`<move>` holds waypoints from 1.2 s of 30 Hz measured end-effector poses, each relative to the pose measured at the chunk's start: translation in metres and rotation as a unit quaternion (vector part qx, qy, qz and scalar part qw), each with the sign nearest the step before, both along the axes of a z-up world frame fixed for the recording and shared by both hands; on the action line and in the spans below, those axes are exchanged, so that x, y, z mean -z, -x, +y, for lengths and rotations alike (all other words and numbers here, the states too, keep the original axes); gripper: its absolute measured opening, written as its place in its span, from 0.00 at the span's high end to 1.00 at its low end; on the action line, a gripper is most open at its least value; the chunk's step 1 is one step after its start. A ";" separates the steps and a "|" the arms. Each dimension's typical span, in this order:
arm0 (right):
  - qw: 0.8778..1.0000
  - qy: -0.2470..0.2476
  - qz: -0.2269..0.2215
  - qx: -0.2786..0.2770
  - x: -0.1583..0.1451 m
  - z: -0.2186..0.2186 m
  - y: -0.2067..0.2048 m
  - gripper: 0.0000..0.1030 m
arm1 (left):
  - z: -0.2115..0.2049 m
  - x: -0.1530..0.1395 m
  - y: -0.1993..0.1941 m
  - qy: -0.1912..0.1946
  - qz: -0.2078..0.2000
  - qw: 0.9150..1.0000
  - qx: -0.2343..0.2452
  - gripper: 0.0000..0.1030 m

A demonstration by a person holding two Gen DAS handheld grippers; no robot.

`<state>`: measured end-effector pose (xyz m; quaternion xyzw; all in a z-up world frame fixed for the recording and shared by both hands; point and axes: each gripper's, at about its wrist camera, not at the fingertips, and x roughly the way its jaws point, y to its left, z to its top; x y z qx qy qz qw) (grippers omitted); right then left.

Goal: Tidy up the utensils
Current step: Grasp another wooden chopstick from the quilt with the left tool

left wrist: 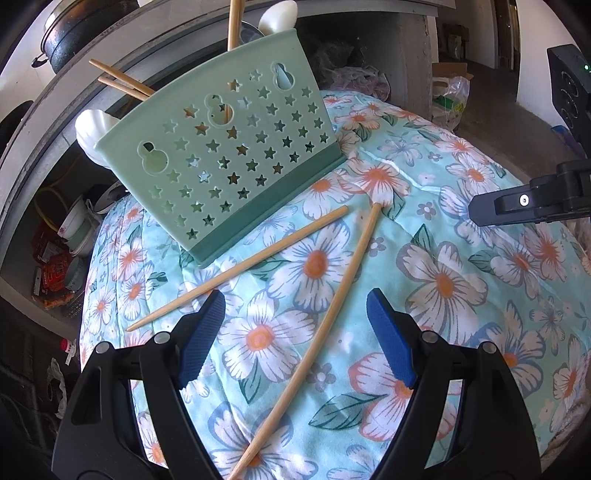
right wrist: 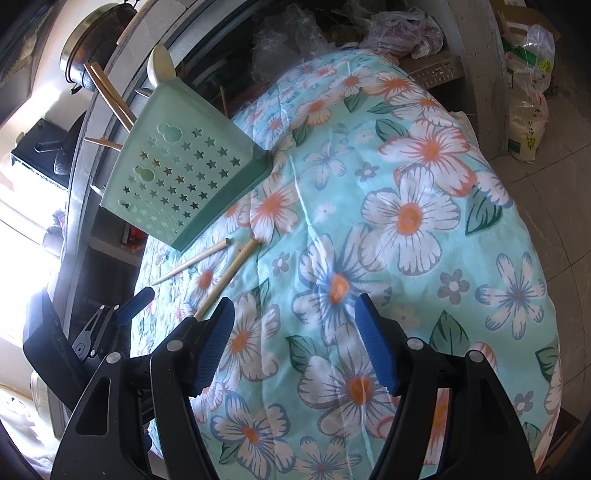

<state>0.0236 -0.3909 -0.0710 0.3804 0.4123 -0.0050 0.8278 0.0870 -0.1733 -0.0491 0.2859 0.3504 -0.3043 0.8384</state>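
Observation:
A pale green utensil holder (left wrist: 221, 155) (right wrist: 181, 177) with star-shaped holes leans at the far edge of a floral-cloth table (left wrist: 461, 295). Chopsticks (left wrist: 122, 79) and white spoons (left wrist: 277, 14) stick out of it. Two loose chopsticks lie in front of it: one (left wrist: 240, 267) (right wrist: 191, 263) slants left, the other (left wrist: 369, 229) (right wrist: 225, 279) runs down between my left gripper's fingers. My left gripper (left wrist: 295, 295) is open over that chopstick, its pads apart from it. My right gripper (right wrist: 294, 299) is open above bare cloth with nothing between its fingers, to the right of the chopsticks.
A dark pot (left wrist: 74, 29) sits on a counter behind the holder. Stacked bowls (left wrist: 77, 229) and packets fill a shelf below left. Plastic bags (right wrist: 528, 74) stand on the tiled floor at the right. The cloth falls away at the table's rounded edges.

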 end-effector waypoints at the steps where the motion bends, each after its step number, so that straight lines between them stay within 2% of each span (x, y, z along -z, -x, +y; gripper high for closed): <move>1: 1.000 0.000 0.000 0.000 0.000 0.000 0.000 0.36 | -0.001 0.001 0.000 -0.002 0.000 1.000 0.001 0.27; 14: 1.000 -0.011 -0.002 0.002 0.001 -0.003 0.004 0.36 | -0.004 0.012 -0.007 -0.002 0.025 1.000 -0.001 0.28; 25: 1.000 -0.013 0.000 -0.001 0.000 -0.002 0.001 0.36 | -0.003 0.017 -0.008 0.001 0.041 0.999 0.003 0.38; 31: 1.000 -0.014 0.001 -0.003 0.000 0.000 -0.001 0.36 | -0.002 0.019 -0.011 0.004 0.048 0.999 0.004 0.45; 34: 1.000 -0.014 0.002 -0.002 0.000 0.000 0.000 0.36 | -0.002 0.020 -0.011 0.005 0.050 0.999 0.005 0.52; 36: 1.000 -0.014 0.003 -0.003 0.001 0.000 -0.001 0.36 | -0.002 0.020 -0.010 0.005 0.048 0.999 0.005 0.61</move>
